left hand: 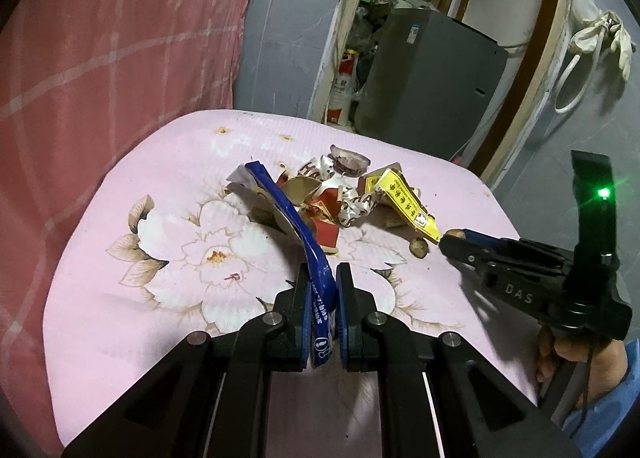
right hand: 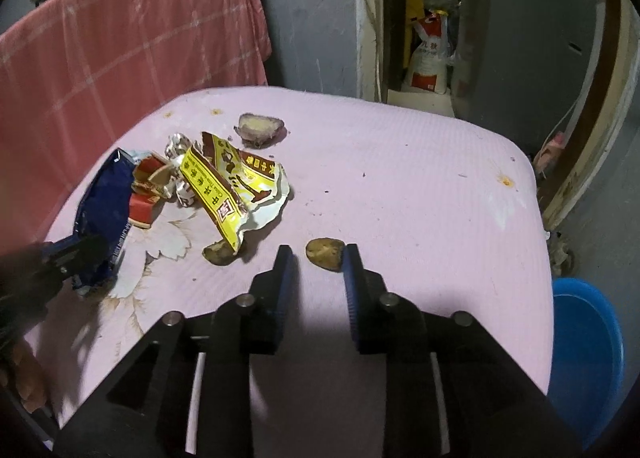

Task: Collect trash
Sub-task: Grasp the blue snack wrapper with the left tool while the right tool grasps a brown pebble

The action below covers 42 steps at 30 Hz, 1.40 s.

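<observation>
The left gripper (left hand: 322, 278) has its jaws pinched on the near end of a long, crumpled dark blue foil wrapper (left hand: 280, 202), which rises from the fingers toward the litter pile near the far left of the pink, flower-printed table cover (left hand: 160, 162). Only the right wrist view shows that wrapper's broad flat face (right hand: 106, 210), with the left gripper clamped on its lower edge.

In the pile lie red and tan torn carton pieces (left hand: 326, 228), a white ribbon with brown lettering (left hand: 352, 202) and a yellow printed snack bag (left hand: 408, 202); behind them sits a purple-skinned peel piece (left hand: 350, 158).

The right gripper (right hand: 316, 258) hovers over the near middle of the cover with jaws moderately apart, a small brown peel scrap (right hand: 324, 252) lying between the fingertips, against the right finger. A second brown scrap (right hand: 218, 254) lies at the yellow bag's near tip.

The blue plastic basin (right hand: 588, 358) beyond the cover's right edge shows only in the right wrist view.
</observation>
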Each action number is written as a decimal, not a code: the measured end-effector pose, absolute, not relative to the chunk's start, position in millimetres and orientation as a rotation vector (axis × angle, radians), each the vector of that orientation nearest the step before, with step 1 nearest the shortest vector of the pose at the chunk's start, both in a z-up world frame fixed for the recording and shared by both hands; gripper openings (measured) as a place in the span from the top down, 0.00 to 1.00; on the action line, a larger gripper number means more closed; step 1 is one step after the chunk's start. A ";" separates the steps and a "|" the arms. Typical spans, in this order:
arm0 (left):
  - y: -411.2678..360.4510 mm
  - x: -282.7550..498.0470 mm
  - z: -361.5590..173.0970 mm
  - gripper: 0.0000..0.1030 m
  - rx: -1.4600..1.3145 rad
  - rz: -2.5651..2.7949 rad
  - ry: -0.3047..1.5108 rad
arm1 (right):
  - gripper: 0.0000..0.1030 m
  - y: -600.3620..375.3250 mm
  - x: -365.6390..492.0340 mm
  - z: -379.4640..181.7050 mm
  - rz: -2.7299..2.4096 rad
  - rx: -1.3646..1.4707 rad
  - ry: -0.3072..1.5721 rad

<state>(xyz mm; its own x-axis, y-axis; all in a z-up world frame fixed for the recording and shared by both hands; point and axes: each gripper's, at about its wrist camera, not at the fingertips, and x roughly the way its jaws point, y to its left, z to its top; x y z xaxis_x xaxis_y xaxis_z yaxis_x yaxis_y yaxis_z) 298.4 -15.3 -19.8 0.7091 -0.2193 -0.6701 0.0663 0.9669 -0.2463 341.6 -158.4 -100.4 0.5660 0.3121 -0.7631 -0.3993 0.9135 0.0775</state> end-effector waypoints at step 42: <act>-199.7 236.0 73.4 0.92 -0.028 -0.476 0.191 | 0.81 -329.7 153.4 5.5 0.036 0.055 0.020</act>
<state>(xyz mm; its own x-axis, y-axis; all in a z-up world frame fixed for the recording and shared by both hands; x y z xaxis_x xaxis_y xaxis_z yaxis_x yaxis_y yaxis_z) 236.0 -199.7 73.4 0.8712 -0.4583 -0.1761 0.4531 0.8886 -0.0712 153.4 -329.7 5.5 0.9992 0.0364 -0.0192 -0.0353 0.9979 0.0548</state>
